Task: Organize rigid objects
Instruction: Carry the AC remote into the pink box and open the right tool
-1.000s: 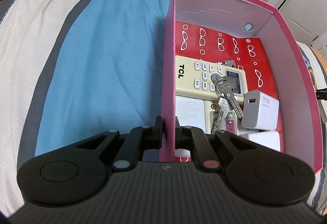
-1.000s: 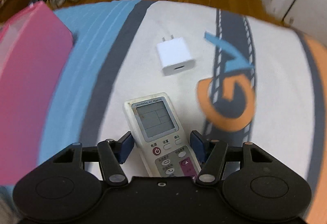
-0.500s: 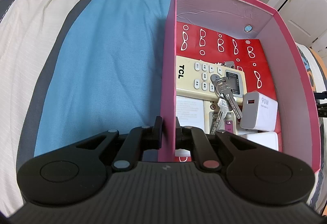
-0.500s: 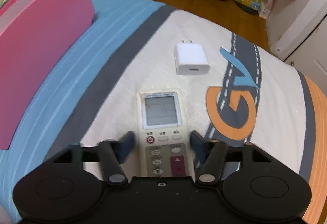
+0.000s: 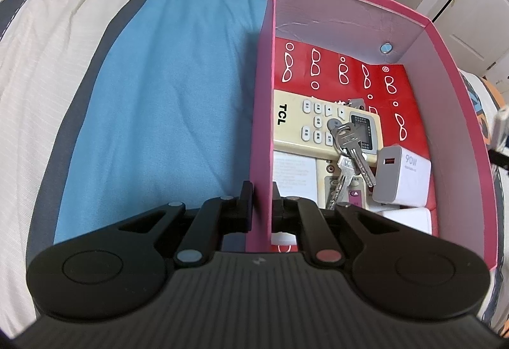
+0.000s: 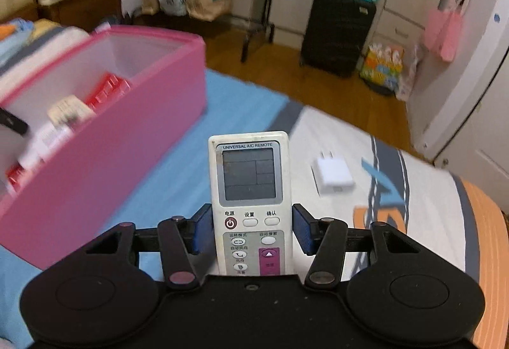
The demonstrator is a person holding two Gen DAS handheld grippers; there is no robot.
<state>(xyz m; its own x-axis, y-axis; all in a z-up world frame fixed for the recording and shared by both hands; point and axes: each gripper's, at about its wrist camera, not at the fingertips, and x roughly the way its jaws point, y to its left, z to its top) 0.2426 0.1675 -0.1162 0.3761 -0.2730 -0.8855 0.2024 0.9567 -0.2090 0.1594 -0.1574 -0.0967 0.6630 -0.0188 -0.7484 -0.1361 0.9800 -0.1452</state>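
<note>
My left gripper [image 5: 260, 201] is shut on the near left wall of the pink box [image 5: 261, 113] on the bed. Inside lie a cream TCL remote [image 5: 305, 123], a bunch of keys [image 5: 348, 154], a white 90W charger [image 5: 402, 180] and another remote underneath. My right gripper [image 6: 251, 226] is shut on a white A/C remote [image 6: 249, 189] and holds it lifted above the bed, to the right of the pink box [image 6: 127, 145]. A small white charger [image 6: 334, 175] lies on the bedspread beyond, to the right.
The bedspread has a blue stripe [image 5: 165, 113], cream and grey bands. Beyond the bed edge are a wooden floor, a black suitcase [image 6: 337, 30], bags and a white door [image 6: 477, 94].
My right gripper has lifted the A/C remote off the bed and swung toward the pink box. The left gripper still grips the box wall and has not moved.
</note>
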